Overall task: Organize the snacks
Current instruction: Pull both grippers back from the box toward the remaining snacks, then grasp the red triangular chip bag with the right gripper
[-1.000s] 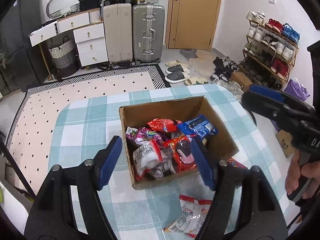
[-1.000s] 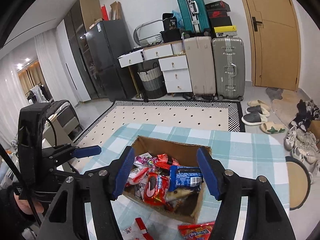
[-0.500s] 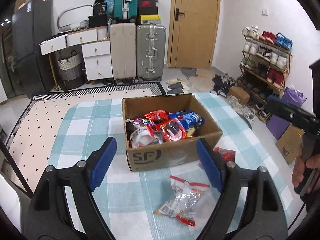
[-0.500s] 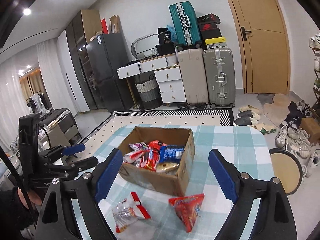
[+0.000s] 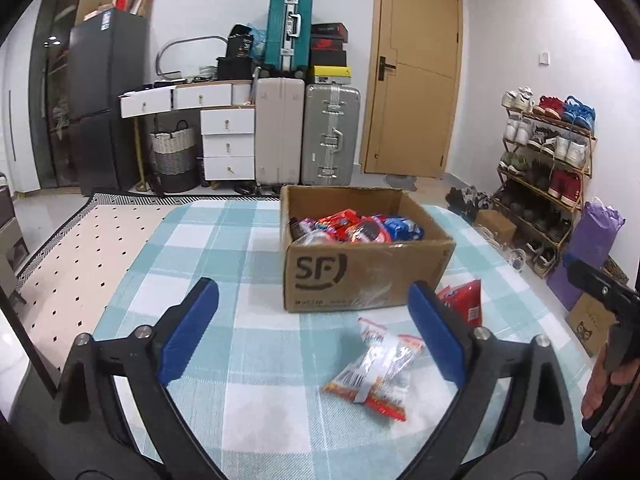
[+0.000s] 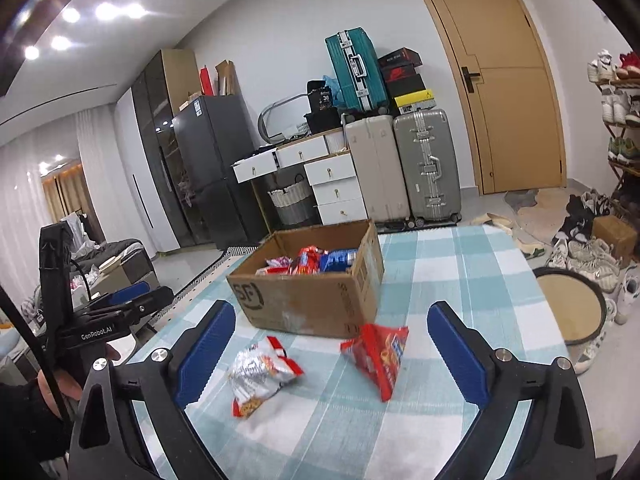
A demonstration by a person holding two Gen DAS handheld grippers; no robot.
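A brown cardboard box filled with several snack packets stands on the checked tablecloth. In front of it lie a silver-and-red snack packet and a red snack packet. My left gripper hovers short of the silver packet, its jaws opening, nothing between them. My right gripper hangs above both loose packets, its jaws opening too, touching neither. Each view shows the other gripper at its edge, held by a hand.
Beyond the table stand suitcases, a white drawer unit and a door. A shoe rack lines the right wall. A round stool sits beside the table's right edge.
Both grippers pulled back from above the box toward the near side of the table and sank, and their jaws spread wider. The two loose packets came into fuller view.
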